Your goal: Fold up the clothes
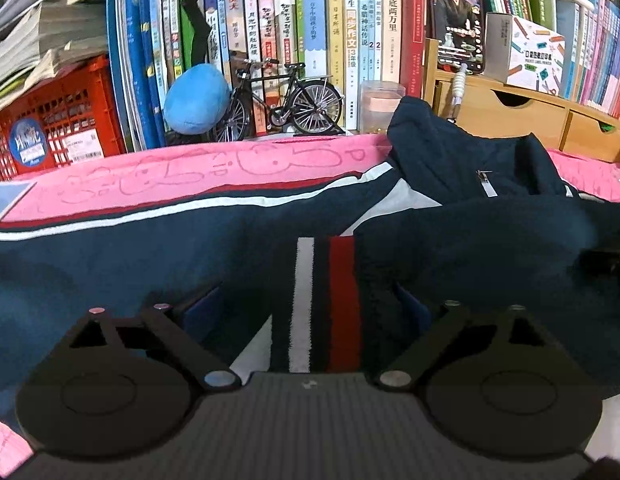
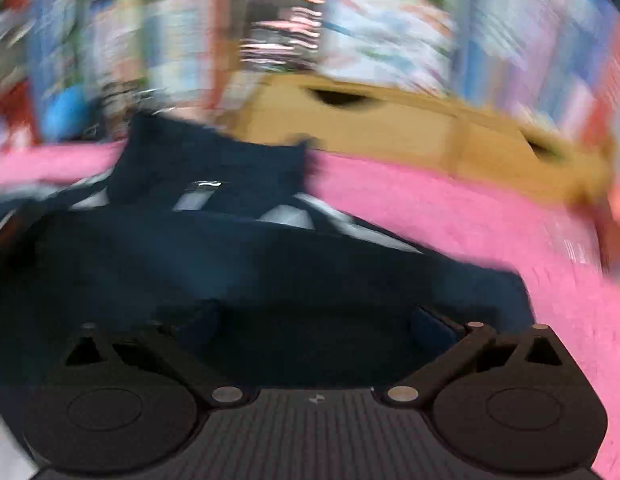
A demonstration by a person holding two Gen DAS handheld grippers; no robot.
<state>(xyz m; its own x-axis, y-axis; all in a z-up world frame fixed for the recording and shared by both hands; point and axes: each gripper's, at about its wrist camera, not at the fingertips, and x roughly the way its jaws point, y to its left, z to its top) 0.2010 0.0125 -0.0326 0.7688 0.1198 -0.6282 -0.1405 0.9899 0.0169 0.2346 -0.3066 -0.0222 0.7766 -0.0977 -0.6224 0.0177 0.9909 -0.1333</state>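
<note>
A navy jacket (image 1: 150,248) with white and red stripes lies across a pink cloth (image 1: 230,168). Its zipped collar (image 1: 482,168) is bunched up at the right. My left gripper (image 1: 310,304) is open, its blue pads wide apart either side of the jacket's striped cuff (image 1: 326,304), which lies between the fingers. In the blurred right wrist view my right gripper (image 2: 314,320) is open over the navy jacket (image 2: 230,256), with the pink cloth (image 2: 470,216) to its right.
A wall of upright books (image 1: 310,20) stands behind. A red crate (image 1: 62,120), a blue plush ball (image 1: 196,100), a model bicycle (image 1: 286,100), a clear jar (image 1: 380,104) and a wooden drawer unit (image 1: 510,116) line the cloth's far edge.
</note>
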